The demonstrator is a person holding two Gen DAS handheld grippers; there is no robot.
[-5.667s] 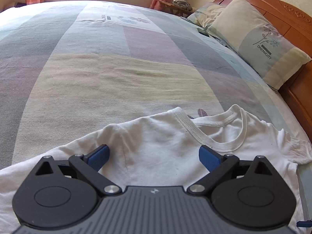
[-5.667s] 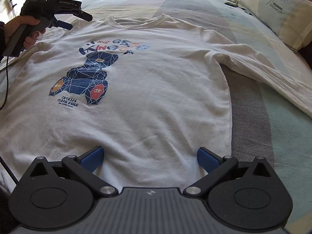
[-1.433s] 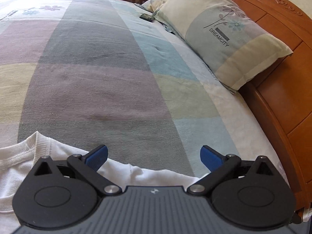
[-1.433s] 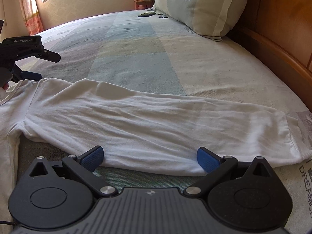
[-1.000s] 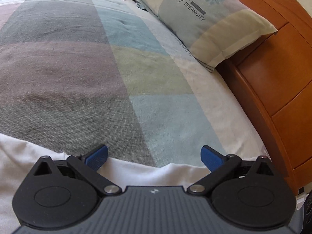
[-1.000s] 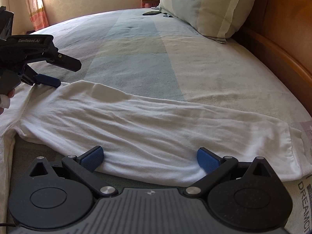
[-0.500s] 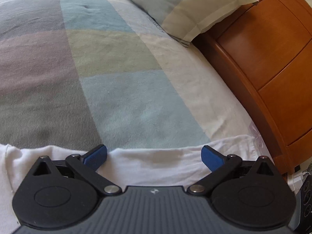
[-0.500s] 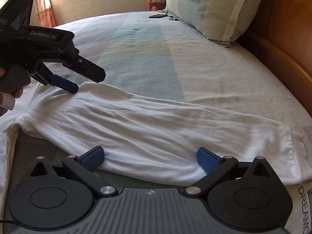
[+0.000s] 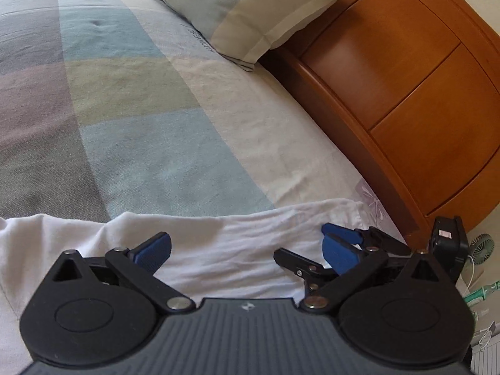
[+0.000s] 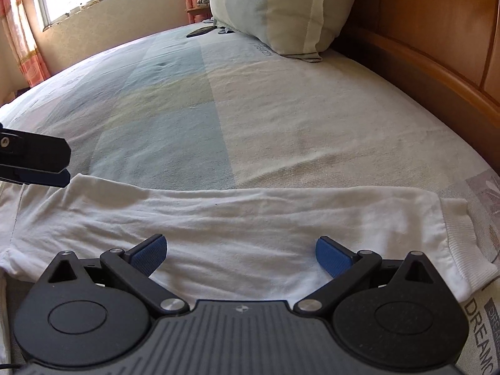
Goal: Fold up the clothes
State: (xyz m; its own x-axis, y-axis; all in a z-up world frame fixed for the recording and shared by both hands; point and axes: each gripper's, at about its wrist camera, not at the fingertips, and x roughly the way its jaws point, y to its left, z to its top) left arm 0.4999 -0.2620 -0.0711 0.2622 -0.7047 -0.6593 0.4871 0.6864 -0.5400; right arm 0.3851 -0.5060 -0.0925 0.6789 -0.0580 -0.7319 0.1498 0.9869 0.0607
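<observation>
Both grippers have shifted twd the headboard end since 5.7 s ago: then they sat over the shirt's chest and collar, now over its outstretched sleeve.

Left gripper [image 9: 245,251]: fingers spread wide, nothing held, hovering above the sleeve [image 9: 218,243] near its upper part. In the right wrist view only its tip shows at the left edge, just beside the sleeve's shoulder end.

Right gripper [image 10: 240,254]: fingers wide apart, empty, low over the mid-sleeve, closer to the cuff [image 10: 462,250]. Contact w/ cloth cannot be confirmed from either view.

Shirt: white, long-sleeved, lying flat on the bed [image 10: 281,118]. Sleeve runs sideways across the sheet, cuff at the bed edge near the wooden headboard [image 9: 406,72]. Pillow [image 10: 275,9] well apart, beyond it.

Judged step: taking hold of the sleeve to fold it inward over the body. Fold not yet started on this side.

Risks:
- Pinching sheet along w/ sleeve; cloth lies flat and thin on the bedding, so a deep bite drags the sheet up.
- Catching one layer only; sleeve would open out and crease.
- Uneven lift btwn the two grippers; sleeve twists, fold line skews.
- Grippers are near each other in the left wrist view; fingers may clash on closing.
</observation>
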